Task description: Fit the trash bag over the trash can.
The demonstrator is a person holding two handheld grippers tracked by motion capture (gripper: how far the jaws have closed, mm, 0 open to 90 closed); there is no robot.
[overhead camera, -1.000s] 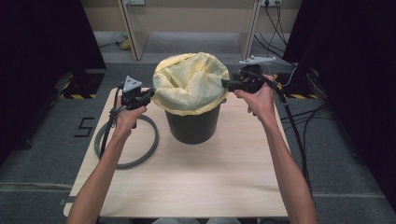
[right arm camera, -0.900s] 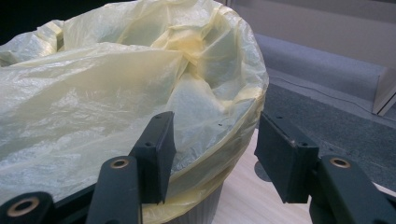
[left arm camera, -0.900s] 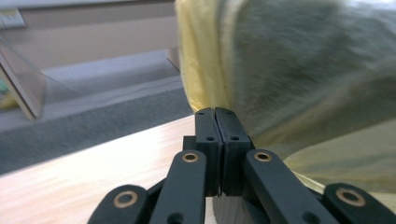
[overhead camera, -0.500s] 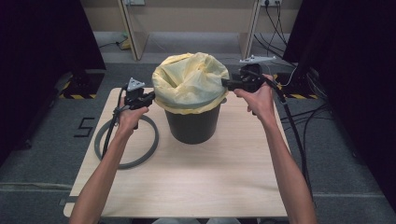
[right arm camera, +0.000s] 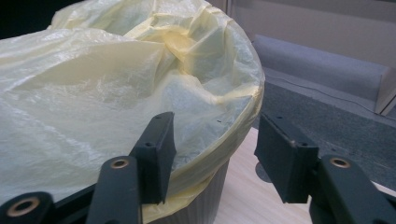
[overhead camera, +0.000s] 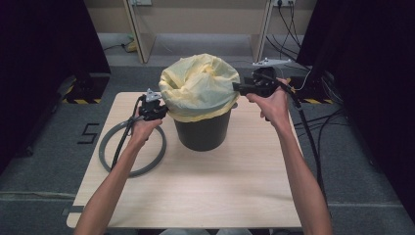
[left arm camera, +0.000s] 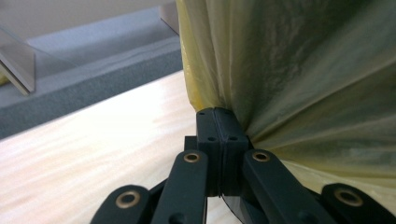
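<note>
Bin: a dark round waste bin [overhead camera: 203, 134] stands upright on the wooden table [overhead camera: 220, 191], toward its far middle.
Liner: a pale yellow bin bag [overhead camera: 198, 88] billows above the bin's rim and folds down over it.
Left gripper [overhead camera: 164, 110]: at the bag's left side, low by the rim; in the left gripper view its jaws are pressed together, pinching a fold of the yellow plastic.
Right gripper [overhead camera: 236, 88]: at the bin's right rim, jaws spread, one inside against the bag, the other outside; not clamped.
Ring: a grey hoop [overhead camera: 108, 147] lies flat on the table's left, under the left forearm.
</note>
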